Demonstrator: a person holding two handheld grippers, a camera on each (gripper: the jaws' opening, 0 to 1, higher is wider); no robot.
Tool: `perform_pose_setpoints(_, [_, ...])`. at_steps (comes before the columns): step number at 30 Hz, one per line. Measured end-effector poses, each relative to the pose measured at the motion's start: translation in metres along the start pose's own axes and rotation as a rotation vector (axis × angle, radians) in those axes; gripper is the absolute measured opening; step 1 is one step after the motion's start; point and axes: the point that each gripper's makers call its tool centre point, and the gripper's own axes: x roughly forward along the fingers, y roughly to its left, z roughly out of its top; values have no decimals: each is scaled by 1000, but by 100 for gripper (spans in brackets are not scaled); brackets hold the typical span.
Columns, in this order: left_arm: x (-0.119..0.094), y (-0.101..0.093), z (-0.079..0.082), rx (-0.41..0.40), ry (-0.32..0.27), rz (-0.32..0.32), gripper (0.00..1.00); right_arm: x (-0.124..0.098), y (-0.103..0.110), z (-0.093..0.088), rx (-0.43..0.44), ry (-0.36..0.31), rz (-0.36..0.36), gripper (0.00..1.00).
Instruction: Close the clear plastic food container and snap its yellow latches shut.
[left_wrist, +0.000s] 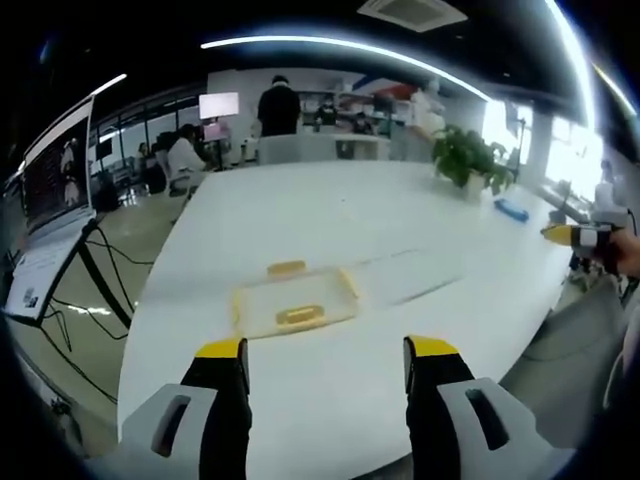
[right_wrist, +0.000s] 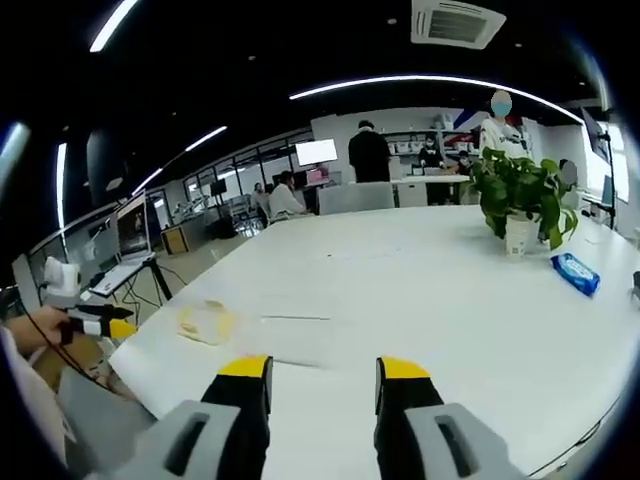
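Observation:
The clear plastic food container (left_wrist: 290, 302) sits on the white table (left_wrist: 330, 215), a short way ahead of my left gripper (left_wrist: 327, 350). Yellow latches show on its near, far and side edges. Its clear lid (left_wrist: 405, 276) lies open, flat on the table to the right of the box. My left gripper is open with nothing between its jaws. In the right gripper view the container (right_wrist: 205, 322) is small, far to the left on the table. My right gripper (right_wrist: 324, 368) is open and holds nothing, well away from the container.
A potted plant (right_wrist: 515, 200) and a blue packet (right_wrist: 575, 272) stand toward the far right of the table. A laptop on a stand (left_wrist: 50, 200) is off the table's left side. People sit and stand at desks behind. The table's near edge is close.

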Motion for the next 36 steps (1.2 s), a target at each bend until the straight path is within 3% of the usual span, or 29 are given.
perform_pose_setpoints(2, [0, 0, 0, 2, -2, 2, 60, 1, 2, 2, 37, -17, 10, 39])
perform_pose_setpoints(36, [-3, 2, -4, -9, 6, 19, 60, 2, 0, -4, 48, 1, 18, 39])
